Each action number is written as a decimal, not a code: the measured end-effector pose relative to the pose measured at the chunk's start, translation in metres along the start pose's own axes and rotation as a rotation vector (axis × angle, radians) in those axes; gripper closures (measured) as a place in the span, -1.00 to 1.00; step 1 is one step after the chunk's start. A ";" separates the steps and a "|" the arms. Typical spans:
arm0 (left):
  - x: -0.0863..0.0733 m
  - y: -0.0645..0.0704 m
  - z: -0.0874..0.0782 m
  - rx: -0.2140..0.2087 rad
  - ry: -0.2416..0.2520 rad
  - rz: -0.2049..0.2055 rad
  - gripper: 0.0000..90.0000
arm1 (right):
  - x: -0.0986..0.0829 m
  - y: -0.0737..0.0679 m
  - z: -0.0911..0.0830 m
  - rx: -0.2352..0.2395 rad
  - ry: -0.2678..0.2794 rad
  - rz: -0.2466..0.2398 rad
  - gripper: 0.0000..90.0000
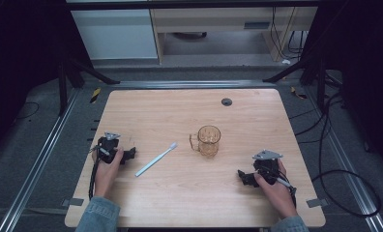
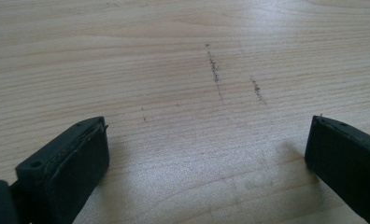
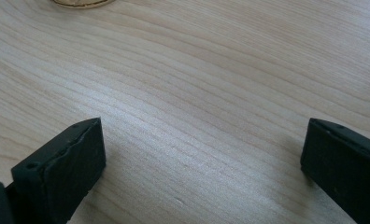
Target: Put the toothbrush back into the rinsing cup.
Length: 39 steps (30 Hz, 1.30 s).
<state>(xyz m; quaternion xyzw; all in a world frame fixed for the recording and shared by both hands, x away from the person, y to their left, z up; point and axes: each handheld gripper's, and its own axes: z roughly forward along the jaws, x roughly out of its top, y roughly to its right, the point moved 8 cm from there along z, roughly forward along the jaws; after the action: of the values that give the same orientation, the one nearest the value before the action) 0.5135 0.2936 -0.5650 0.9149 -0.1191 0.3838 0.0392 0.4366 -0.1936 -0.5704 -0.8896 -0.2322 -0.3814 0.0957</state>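
So: left gripper [image 1: 130, 154] jaws spread wide, gripping nothing, just left of the toothbrush [image 1: 155, 159]. Long axis slanting up-right toward the mug [image 1: 209, 140]. Right gripper [image 1: 243, 177] also gaping, well off on the mug's far side.

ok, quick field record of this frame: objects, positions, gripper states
surface: wooden table
toothbrush: lying flat, left of centre, bristle end toward the mug
mug: amber glass, upright, handle to its left, apart from toothbrush
left gripper: open, empty, resting near left edge, nearest the toothbrush
right gripper: open, empty, near right front, jaws toward the mug
contact: neither gripper touches an object
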 end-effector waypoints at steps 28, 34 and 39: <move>-0.004 0.019 -0.077 -0.071 -0.095 0.202 -0.87 | 0.001 0.002 0.001 -0.006 0.006 -0.001 -0.98; -0.001 0.021 -0.079 -0.071 -0.126 0.219 -0.85 | 0.001 0.001 0.001 -0.008 0.004 0.013 -0.98; 0.002 0.027 -0.078 -0.085 -0.158 0.253 -0.81 | 0.001 0.001 0.001 -0.007 0.004 0.017 -0.98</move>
<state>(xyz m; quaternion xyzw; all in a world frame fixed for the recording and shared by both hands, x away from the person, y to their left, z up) 0.4544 0.2797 -0.5090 0.9174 -0.2522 0.3074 0.0195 0.4381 -0.1941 -0.5701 -0.8911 -0.2230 -0.3832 0.0965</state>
